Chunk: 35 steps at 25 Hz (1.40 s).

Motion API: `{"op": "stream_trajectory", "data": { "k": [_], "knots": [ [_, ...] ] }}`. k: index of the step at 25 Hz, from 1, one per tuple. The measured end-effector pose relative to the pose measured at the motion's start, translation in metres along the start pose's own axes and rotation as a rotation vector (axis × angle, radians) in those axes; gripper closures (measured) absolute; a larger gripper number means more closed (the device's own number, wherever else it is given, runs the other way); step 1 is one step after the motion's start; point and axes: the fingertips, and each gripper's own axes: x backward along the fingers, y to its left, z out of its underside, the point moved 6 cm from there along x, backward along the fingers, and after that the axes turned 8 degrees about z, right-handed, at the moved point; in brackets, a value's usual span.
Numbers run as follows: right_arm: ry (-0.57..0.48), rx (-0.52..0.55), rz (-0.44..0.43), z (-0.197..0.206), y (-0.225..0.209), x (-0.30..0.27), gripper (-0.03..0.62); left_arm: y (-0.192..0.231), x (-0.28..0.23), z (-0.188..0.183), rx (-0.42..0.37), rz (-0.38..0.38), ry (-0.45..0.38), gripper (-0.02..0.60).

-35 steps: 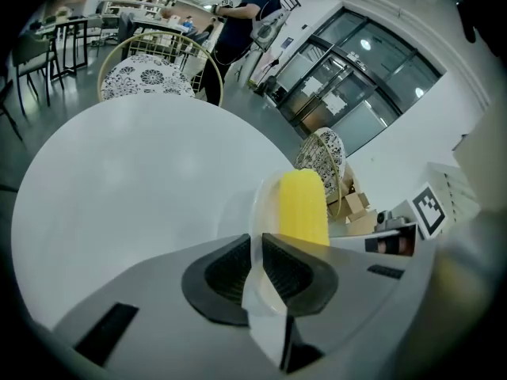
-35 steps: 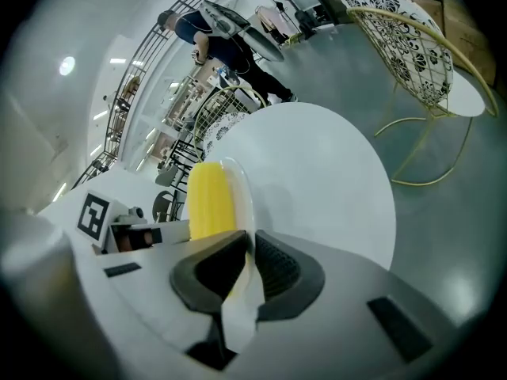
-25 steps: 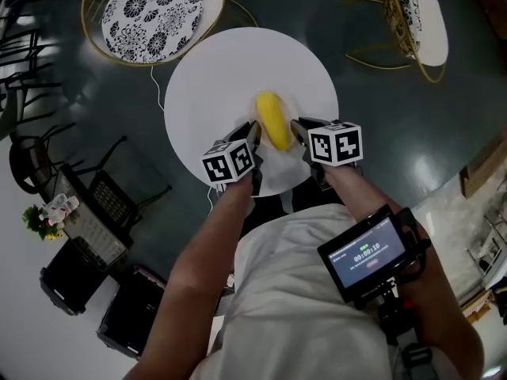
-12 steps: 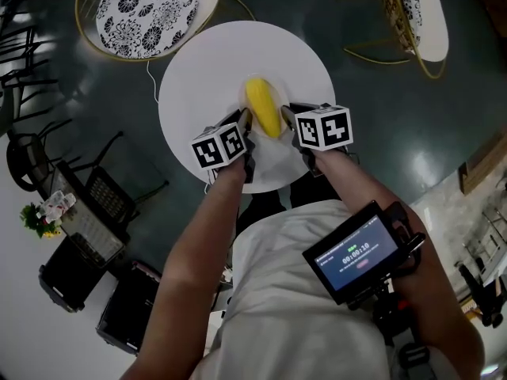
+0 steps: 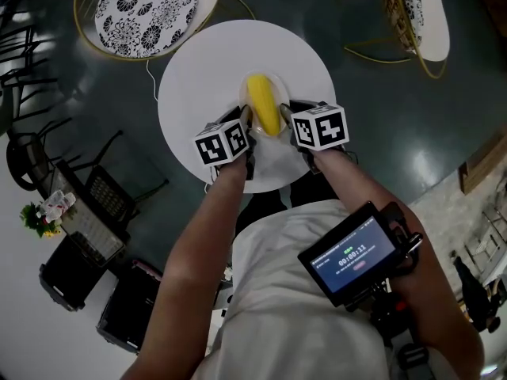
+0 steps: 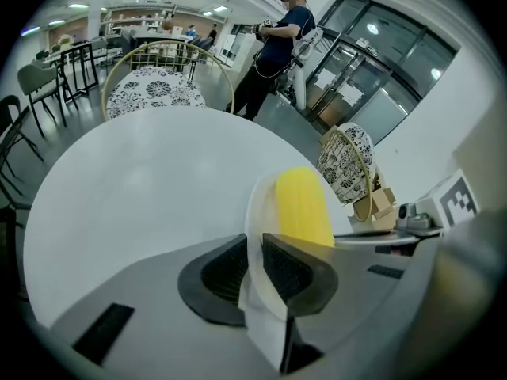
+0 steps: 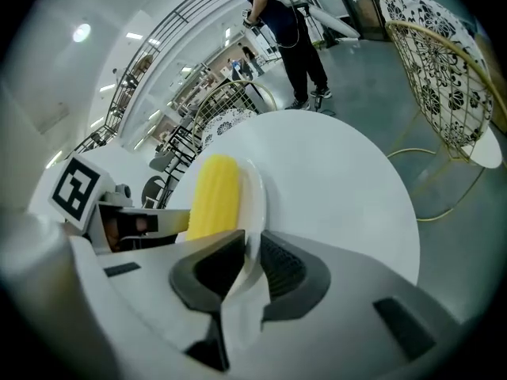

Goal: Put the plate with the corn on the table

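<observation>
Head view: plate [image 5: 242, 95], corn [image 5: 263, 104] barely moved; left gripper [image 5: 247, 122], right gripper [image 5: 286, 118] still clamped.

Yellow corn cob [image 5: 263, 105] on white plate [image 6: 252, 212] over round white table [image 5: 206, 62]; L gripper [image 6: 255, 260] at left, R gripper [image 7: 252, 264] at right.

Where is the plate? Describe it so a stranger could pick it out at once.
Start at the round white table. At its near side, the left gripper and right gripper each have their jaws shut on a rim of a small white plate. It is the only thing there carrying a yellow corn cob.
</observation>
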Motion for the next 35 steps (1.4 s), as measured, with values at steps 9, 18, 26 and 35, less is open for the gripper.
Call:
{"op": "stream_trajectory", "data": {
  "k": [9,18,26,35],
  "knots": [
    [-0.033,0.087,0.034,0.000,-0.001,-0.003,0.537,0.001,-0.006,0.001,-0.043,-0.022,0.009,0.532],
    [-0.148,0.001,0.073,-0.003,-0.020,0.005,0.533,-0.001,-0.002,-0.005,-0.094,-0.039,-0.037,0.505],
    [-0.258,-0.044,0.138,0.012,-0.011,0.054,0.541,-0.004,0.055,0.016,-0.149,0.015,-0.102,0.519],
    [-0.310,-0.054,0.087,0.032,0.007,0.080,0.586,-0.010,0.093,0.052,-0.171,0.036,-0.114,0.574]
  ]
}}
